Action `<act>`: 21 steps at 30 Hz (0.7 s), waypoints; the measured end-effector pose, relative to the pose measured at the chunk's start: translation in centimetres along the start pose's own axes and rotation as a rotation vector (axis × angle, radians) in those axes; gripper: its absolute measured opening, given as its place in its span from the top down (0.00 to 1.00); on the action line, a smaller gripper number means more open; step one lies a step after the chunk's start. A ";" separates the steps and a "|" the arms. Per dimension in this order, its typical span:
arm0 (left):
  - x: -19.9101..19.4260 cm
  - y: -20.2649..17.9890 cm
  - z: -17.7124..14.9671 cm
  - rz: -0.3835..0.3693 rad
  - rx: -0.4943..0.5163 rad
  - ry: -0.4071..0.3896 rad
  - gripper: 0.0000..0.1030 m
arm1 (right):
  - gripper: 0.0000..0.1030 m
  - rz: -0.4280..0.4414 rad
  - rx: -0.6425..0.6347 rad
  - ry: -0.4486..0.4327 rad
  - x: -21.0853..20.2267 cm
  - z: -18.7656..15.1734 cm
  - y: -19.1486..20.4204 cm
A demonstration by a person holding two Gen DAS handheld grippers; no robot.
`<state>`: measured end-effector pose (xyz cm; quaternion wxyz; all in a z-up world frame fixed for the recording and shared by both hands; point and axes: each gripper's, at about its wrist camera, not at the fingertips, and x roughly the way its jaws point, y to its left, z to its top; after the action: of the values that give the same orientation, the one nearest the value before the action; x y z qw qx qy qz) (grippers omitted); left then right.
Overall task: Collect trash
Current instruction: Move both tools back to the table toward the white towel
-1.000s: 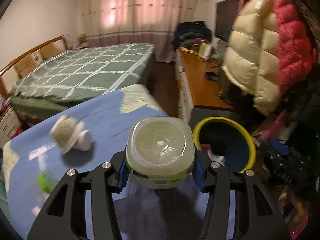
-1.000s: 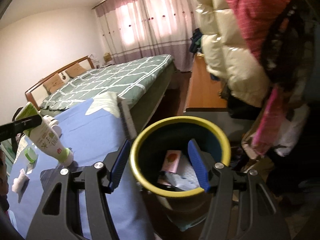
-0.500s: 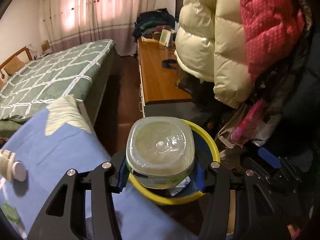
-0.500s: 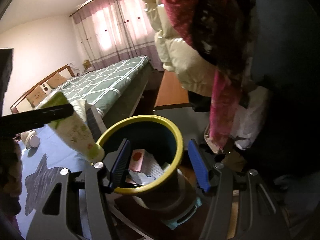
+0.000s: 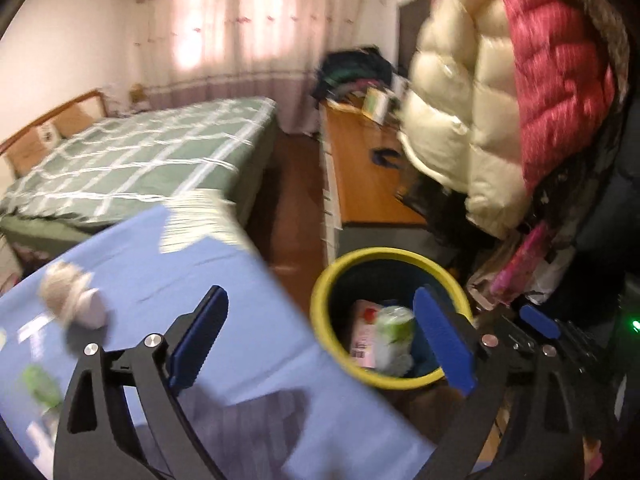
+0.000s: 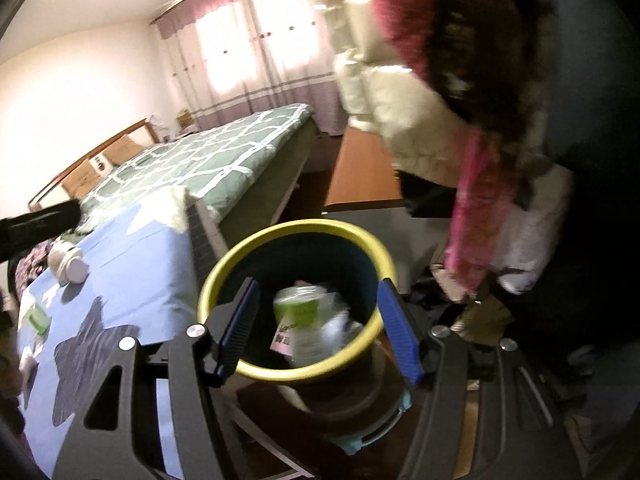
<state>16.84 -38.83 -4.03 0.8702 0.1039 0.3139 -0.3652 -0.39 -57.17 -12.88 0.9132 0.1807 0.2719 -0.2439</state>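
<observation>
green-labelled bottle (image 6: 306, 312) inside yellow-rimmed bin (image 6: 224, 268)

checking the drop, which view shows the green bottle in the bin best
The right wrist view: the green bottle lies near centre inside the bin, its label showing. The left wrist view shows it smaller and blurred, beside the left gripper's blue pad.

Nothing's actually readable here, tbh. The green-and-white plastic bottle (image 6: 306, 312) in the yellow-rimmed bin (image 6: 224, 272) carries a label, and the pink packet (image 5: 362, 332) at its 9 o'clock has print, all blurred.
</observation>
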 end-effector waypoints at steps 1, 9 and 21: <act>-1.4 1.3 -0.6 0.021 -0.023 -0.017 0.08 | 0.42 0.011 -0.009 0.003 0.1 0.0 0.7; -12.0 14.3 -8.1 0.279 -0.257 -0.120 0.06 | 0.42 0.179 -0.157 0.077 1.3 -1.6 10.2; -20.9 32.8 -18.6 0.715 -0.546 -0.170 0.05 | 0.42 0.478 -0.446 0.168 0.9 -5.9 29.5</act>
<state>19.90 4.10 -7.11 0.9598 -0.0576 0.2708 0.0469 13.90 -30.68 -12.18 0.9361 0.0544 0.3427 0.0582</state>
